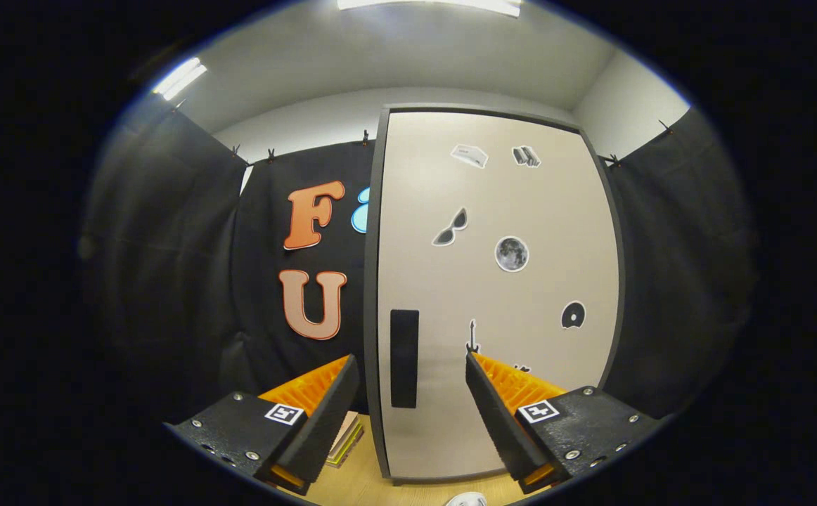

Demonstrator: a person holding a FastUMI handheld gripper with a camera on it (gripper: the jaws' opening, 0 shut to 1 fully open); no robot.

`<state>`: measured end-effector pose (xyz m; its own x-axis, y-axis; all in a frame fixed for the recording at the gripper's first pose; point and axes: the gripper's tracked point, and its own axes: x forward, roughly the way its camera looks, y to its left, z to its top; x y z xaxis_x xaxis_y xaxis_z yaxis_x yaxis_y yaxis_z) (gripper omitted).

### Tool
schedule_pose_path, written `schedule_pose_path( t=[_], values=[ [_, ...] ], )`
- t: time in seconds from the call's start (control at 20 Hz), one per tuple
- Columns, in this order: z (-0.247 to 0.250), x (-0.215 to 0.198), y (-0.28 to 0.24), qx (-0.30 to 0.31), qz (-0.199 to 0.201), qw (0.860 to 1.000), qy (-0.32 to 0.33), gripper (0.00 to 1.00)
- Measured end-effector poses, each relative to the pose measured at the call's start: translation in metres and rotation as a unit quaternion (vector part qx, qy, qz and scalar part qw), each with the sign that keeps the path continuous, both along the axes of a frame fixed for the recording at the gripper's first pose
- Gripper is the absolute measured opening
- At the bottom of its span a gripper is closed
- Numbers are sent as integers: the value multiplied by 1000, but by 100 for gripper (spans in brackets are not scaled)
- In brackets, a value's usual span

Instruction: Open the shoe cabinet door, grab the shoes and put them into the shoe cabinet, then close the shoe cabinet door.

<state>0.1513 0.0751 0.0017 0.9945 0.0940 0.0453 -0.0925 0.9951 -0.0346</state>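
Cloth-walled recording booth point(169, 267), shoe cabinet point(493, 295)

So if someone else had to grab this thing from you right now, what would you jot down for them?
Hand-held gripper: open, holding nothing, fingers spread and aimed at the cabinet.
Shoe cabinet door: shut. Its dark handle sits on the door's left side, ahead of the fingers and in line with the gap between them, not yet gripped.
Shoes: something white lies on the wooden floor below the fingers; too little shows to tell if it is a shoe.
Done: nothing yet.
Left: pull the door open by the handle, pick up the shoes, put them inside, close the door.
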Motion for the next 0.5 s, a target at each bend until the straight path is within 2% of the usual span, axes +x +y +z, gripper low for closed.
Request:
schedule_pose_path(
  t=[0.35,0.5],
  values=[
    [-15,55,13,-1,-2,1000,18,95],
    [-25,70,16,-1,-3,1000,29,91]
  ],
)
